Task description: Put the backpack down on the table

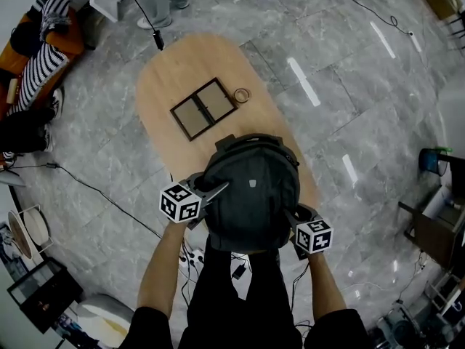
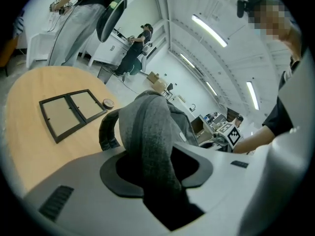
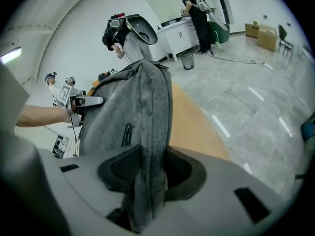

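A dark grey backpack (image 1: 251,187) stands upright at the near end of the oval wooden table (image 1: 182,71), between my two grippers. My left gripper (image 1: 211,191) is at its left side. In the left gripper view a fold of the backpack (image 2: 147,127) runs between the left gripper's (image 2: 157,166) jaws and leans on one of them, with a dark gap at the other. My right gripper (image 1: 294,217) is at the pack's lower right. In the right gripper view its jaws pinch an edge of the grey backpack (image 3: 133,112) inside my right gripper (image 3: 147,171).
A dark double picture frame (image 1: 203,108) lies flat mid-table, with a small tape roll (image 1: 241,94) just right of it. People stand beyond the far end of the table. Cables cross the marble floor (image 1: 349,86) on the left, and furniture lines the room's edges.
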`<state>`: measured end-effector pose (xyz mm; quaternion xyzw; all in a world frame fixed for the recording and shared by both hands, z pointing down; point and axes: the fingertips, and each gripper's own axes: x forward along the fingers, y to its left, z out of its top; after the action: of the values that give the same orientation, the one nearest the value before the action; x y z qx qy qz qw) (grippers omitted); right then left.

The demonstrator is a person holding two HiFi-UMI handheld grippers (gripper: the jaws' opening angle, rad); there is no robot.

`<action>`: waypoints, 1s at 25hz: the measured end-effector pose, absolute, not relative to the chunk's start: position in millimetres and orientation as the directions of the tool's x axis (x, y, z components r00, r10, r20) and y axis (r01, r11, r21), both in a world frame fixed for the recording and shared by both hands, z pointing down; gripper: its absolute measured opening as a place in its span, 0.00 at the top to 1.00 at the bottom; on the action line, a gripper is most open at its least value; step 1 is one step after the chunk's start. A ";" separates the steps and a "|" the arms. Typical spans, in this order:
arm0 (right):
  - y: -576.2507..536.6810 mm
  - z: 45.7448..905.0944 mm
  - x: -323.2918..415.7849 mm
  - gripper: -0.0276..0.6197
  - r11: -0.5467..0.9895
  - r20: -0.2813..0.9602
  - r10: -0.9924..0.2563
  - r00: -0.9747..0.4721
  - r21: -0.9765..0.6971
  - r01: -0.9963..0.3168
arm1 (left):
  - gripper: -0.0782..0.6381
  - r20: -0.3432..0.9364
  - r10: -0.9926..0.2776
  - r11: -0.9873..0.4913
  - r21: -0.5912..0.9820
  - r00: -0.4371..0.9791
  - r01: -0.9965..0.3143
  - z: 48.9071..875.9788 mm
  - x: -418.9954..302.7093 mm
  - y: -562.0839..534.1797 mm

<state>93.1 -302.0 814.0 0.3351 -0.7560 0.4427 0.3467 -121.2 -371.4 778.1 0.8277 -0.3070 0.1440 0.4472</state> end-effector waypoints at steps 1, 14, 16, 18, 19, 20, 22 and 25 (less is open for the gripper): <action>-303.5 813.7 90.7 0.75 0.393 0.819 -0.210 -0.533 -0.429 -0.814 | 0.66 0.516 -0.382 -0.401 0.655 0.767 -0.641 781.1 -125.2 -370.1; -315.0 820.7 84.8 0.81 0.423 0.823 -0.294 -0.486 -0.344 -0.838 | 0.54 0.565 -0.431 -0.225 0.688 0.704 -0.690 802.8 -176.2 -303.9; -318.5 822.3 83.4 0.81 0.420 0.823 -0.285 -0.491 -0.353 -0.836 | 0.55 0.562 -0.454 -0.184 0.700 0.691 -0.690 805.1 -174.5 -292.6; -322.3 825.0 82.3 0.81 0.418 0.825 -0.273 -0.494 -0.360 -0.834 | 0.62 0.556 -0.492 -0.139 0.709 0.670 -0.691 807.4 -173.3 -291.5; -324.2 826.6 82.4 0.80 0.414 0.827 -0.270 -0.493 -0.362 -0.835 | 0.64 0.559 -0.506 -0.122 0.708 0.657 -0.696 809.5 -172.6 -293.3; -326.0 828.4 83.0 0.80 0.407 0.830 -0.268 -0.490 -0.363 -0.838 | 0.66 0.564 -0.515 -0.109 0.704 0.646 -0.702 812.2 -171.8 -295.8; -329.4 833.1 84.6 0.80 0.385 0.837 -0.265 -0.480 -0.364 -0.848 | 0.68 0.576 -0.521 -0.095 0.695 0.631 -0.713 817.8 -170.6 -300.6; -334.0 840.5 84.4 0.79 0.355 0.842 -0.258 -0.473 -0.373 -0.857 | 0.69 0.587 -0.524 -0.085 0.685 0.617 -0.723 824.4 -171.4 -304.3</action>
<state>84.4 -334.0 840.5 0.3745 -0.7447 0.4267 0.3509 -171.4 -304.3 824.4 0.7304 -0.4271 0.0950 0.5246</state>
